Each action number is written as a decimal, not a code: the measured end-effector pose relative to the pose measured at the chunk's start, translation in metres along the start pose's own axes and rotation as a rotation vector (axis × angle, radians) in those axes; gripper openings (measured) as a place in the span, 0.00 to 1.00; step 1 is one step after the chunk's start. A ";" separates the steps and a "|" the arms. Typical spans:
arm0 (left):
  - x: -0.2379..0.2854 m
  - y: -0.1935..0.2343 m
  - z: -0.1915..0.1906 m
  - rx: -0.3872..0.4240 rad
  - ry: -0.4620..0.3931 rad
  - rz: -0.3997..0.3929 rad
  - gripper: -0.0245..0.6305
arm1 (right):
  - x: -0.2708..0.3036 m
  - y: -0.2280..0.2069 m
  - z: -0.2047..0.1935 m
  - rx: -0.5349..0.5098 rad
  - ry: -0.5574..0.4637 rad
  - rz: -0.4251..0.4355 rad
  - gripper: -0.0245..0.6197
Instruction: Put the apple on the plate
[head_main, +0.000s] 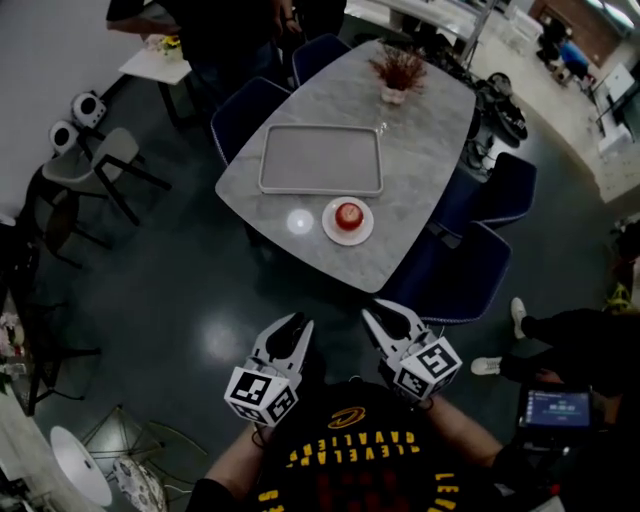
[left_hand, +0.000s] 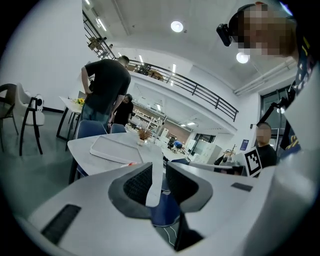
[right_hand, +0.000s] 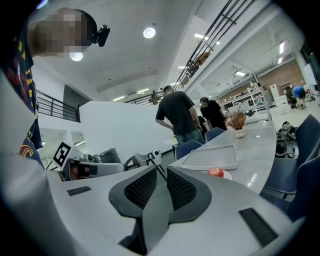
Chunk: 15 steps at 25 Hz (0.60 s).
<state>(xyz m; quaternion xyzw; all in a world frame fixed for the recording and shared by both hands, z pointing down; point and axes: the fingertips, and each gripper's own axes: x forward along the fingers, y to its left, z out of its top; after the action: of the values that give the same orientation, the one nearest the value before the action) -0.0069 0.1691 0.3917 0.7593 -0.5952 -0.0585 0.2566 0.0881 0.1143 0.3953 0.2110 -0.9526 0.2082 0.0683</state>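
Note:
A red apple (head_main: 348, 214) sits on a small white plate (head_main: 362, 237) near the front edge of the grey marble table (head_main: 420, 160). In the right gripper view the apple (right_hand: 215, 172) shows just past the right jaw, on the plate (right_hand: 227, 175). Both grippers are held close to my chest, well short of the table and over the dark floor. My left gripper (head_main: 298, 322) (left_hand: 159, 167) is open, with a narrow gap and nothing in it. My right gripper (head_main: 378, 314) (right_hand: 161, 172) is likewise open and holds nothing.
A grey tray (head_main: 320, 160) lies behind the plate, and a vase of dried plants (head_main: 397, 72) stands at the far end. Blue chairs (head_main: 470, 270) ring the table. One person stands at the far side (head_main: 230, 30); another sits at the right (head_main: 580, 340).

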 end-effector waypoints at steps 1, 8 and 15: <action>0.004 0.009 0.006 0.000 0.004 -0.010 0.15 | 0.009 -0.004 0.004 0.006 -0.004 -0.020 0.13; 0.031 0.071 0.028 -0.097 0.044 -0.049 0.21 | 0.047 -0.047 0.021 0.078 -0.035 -0.178 0.16; 0.068 0.105 0.025 -0.158 0.137 -0.090 0.21 | 0.052 -0.103 0.023 0.153 -0.038 -0.318 0.16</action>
<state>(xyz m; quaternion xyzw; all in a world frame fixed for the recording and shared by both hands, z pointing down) -0.0893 0.0811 0.4336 0.7649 -0.5351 -0.0649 0.3527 0.0848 0.0000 0.4236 0.3676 -0.8897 0.2626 0.0664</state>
